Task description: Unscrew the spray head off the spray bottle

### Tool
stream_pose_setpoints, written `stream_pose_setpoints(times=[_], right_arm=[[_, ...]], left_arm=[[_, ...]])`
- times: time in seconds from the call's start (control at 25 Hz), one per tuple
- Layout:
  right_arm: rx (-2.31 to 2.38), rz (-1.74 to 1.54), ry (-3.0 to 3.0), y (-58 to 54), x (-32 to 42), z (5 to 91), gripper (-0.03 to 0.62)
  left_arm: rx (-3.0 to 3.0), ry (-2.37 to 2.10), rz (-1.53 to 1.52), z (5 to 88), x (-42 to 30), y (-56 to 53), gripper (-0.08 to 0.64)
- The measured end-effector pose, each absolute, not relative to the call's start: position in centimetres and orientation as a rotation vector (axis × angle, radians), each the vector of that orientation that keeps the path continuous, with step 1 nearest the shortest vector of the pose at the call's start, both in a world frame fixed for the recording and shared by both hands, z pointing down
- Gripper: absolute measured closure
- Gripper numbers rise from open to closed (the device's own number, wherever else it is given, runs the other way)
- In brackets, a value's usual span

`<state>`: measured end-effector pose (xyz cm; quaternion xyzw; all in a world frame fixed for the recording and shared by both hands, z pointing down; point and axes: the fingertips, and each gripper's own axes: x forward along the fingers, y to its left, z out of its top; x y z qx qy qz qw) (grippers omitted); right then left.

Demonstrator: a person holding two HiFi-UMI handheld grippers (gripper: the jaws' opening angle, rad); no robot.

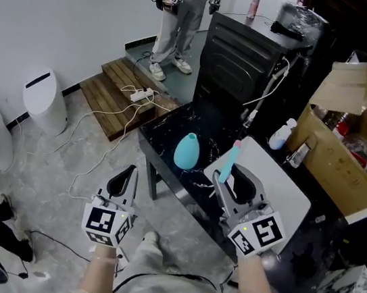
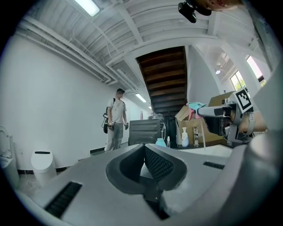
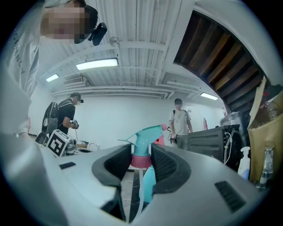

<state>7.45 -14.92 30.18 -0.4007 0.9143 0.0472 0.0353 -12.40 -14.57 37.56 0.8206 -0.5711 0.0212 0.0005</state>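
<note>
The teal spray bottle (image 1: 187, 150) stands headless on the black table (image 1: 165, 129). Its teal spray head (image 1: 228, 161) with a pink collar is off the bottle. My right gripper (image 1: 233, 178) is shut on that collar, to the bottle's right and a little above the table. In the right gripper view the spray head (image 3: 143, 137) sits between the pads (image 3: 166, 165) and its thin tube hangs down. My left gripper (image 1: 126, 178) is shut and empty, left of the table over the floor. The left gripper view shows the bottle (image 2: 160, 142) far ahead beyond my left gripper (image 2: 143, 152).
A white board (image 1: 280, 184) lies on the table under my right gripper. A white pump bottle (image 1: 281, 133) and an open cardboard box (image 1: 347, 146) stand at the right. Behind the table is a black cabinet (image 1: 240, 62). A person (image 1: 183, 13) stands far back near a wooden pallet (image 1: 120, 92).
</note>
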Motion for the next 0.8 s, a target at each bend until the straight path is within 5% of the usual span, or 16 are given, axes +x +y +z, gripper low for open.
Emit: stream_pose_setpoints(times=[0.8], right_arm=[[-1.180,0.140,2.837,-11.0,7.3,31.0,0.446]], left_arm=[[2.496,-1.898,-0.026,36.4,-13.8,-9.3,0.555]])
